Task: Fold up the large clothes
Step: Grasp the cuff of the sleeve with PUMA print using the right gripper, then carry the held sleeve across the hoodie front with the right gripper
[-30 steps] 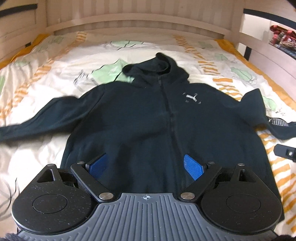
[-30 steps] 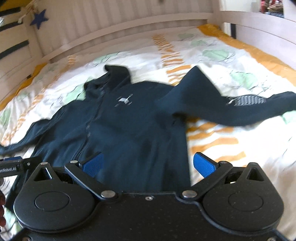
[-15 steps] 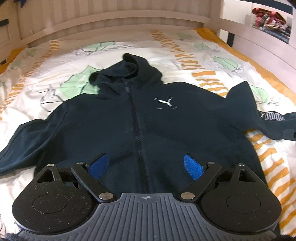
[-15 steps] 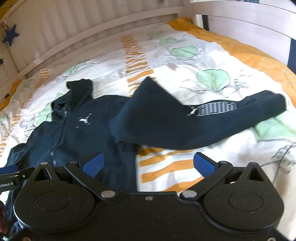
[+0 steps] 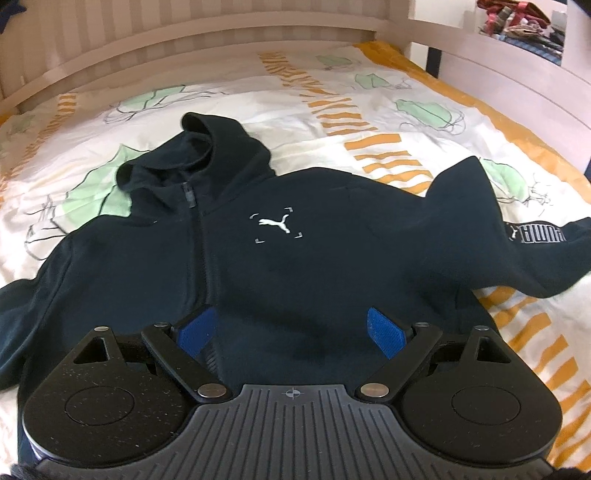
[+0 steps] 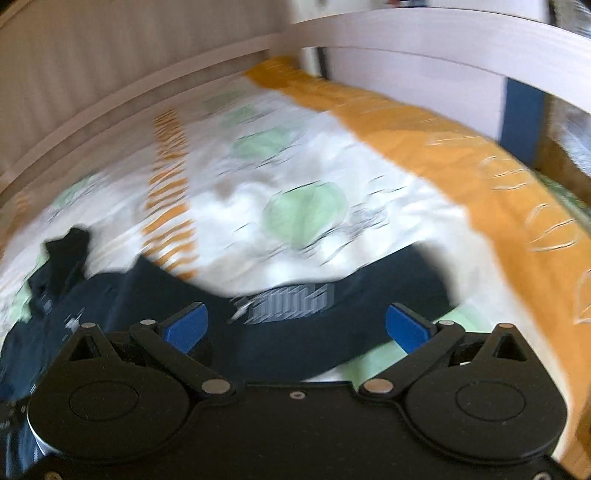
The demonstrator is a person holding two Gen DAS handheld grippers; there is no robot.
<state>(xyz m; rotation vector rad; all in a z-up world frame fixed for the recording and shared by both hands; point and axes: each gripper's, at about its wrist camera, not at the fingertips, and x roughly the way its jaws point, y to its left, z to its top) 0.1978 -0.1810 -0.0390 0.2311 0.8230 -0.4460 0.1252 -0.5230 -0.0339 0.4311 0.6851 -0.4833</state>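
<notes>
A dark navy zip hoodie (image 5: pixel 295 266) lies face up on the bed, hood towards the headboard, with a white logo on the chest. My left gripper (image 5: pixel 291 330) hovers open over its lower front, blue pads apart and nothing between them. Its right sleeve (image 5: pixel 535 240), with white lettering, stretches out to the right. In the blurred right wrist view, that sleeve (image 6: pixel 332 317) runs across just beyond my right gripper (image 6: pixel 295 326), which is open above it and holds nothing. The left sleeve runs out of the left wrist view at the left.
The hoodie lies on a white sheet (image 5: pixel 369 96) printed with green leaves and orange stripes, with an orange border (image 6: pixel 424 122) on the right. A pale wooden headboard (image 5: pixel 184 48) and side rail (image 6: pixel 406 33) enclose the bed. Cluttered items (image 5: pixel 517 18) sit beyond the rail.
Both views have swept to the right over the hoodie. The right gripper has come from the hoodie's body to above the lettered sleeve. Both grippers stayed open.
</notes>
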